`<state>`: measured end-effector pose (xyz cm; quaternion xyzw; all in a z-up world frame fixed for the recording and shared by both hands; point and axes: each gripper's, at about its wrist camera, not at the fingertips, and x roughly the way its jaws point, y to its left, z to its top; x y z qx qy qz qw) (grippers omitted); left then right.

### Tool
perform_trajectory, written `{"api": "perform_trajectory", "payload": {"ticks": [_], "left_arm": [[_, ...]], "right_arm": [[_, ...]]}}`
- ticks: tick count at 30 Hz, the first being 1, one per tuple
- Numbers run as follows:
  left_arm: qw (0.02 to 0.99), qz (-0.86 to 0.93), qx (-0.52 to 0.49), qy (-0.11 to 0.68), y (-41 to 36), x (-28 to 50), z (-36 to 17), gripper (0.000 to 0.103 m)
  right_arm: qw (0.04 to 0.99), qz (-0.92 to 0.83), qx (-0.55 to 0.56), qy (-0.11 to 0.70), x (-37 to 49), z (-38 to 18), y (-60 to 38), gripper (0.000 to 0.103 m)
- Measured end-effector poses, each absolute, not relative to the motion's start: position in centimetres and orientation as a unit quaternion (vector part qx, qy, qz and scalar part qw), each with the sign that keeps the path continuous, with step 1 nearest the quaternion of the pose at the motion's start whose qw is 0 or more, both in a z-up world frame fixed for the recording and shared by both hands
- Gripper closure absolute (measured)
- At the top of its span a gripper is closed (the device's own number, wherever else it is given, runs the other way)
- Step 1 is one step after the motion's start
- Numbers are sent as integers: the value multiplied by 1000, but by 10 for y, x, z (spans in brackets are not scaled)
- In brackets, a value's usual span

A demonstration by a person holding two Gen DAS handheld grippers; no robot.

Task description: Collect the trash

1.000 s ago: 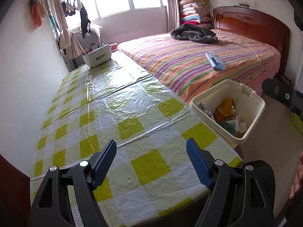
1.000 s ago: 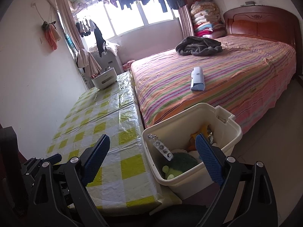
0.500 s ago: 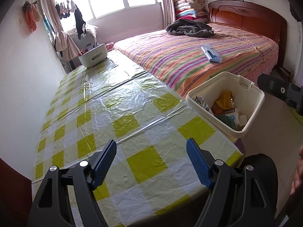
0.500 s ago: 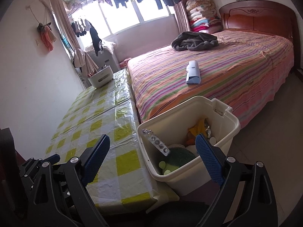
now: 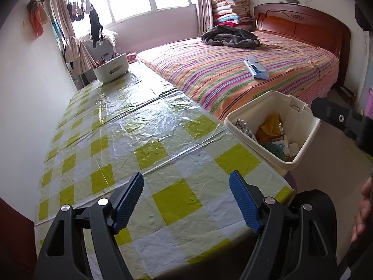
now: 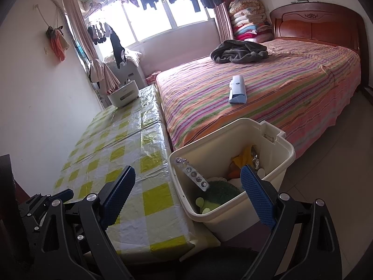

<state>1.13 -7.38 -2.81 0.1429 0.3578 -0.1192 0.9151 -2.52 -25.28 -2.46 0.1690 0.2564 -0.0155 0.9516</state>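
Observation:
A cream trash bin [image 5: 300, 116] stands beside the table's right edge and holds a foil blister strip, yellow wrapper and green item; it also shows in the right wrist view [image 6: 275, 140]. My left gripper [image 5: 186, 196] is open and empty above the near end of the yellow-checked table [image 5: 130, 140]. My right gripper [image 6: 186, 191] is open and empty, hovering near the bin's front rim. A light blue box [image 5: 255, 67] lies on the striped bed [image 5: 233, 74]; it also shows in the right wrist view [image 6: 237, 89].
A white basket [image 5: 112, 68] sits at the table's far end. A dark blanket [image 5: 229, 37] lies on the bed by the wooden headboard [image 5: 303, 25]. The wall runs along the table's left. Floor lies right of the bin.
Both grippers have drawn back and risen slightly; the table, bin and bed appear a little farther and lower in view. Both stay open and empty.

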Motion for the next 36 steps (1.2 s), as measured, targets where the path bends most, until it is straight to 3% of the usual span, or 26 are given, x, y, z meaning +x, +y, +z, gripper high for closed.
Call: {"api": "perform_trajectory", "payload": {"ticks": [8, 10, 36], "left_arm": [[911, -127, 138, 367, -75, 12, -28, 28], [910, -133, 138, 368, -77, 11, -28, 14], [901, -164, 161, 368, -97, 3, -40, 14]], "right_arm": [[951, -18, 170, 256, -26, -27, -253, 13], [951, -21, 170, 257, -27, -28, -254, 13], [946, -27, 178, 270, -26, -41, -262, 13]]}}
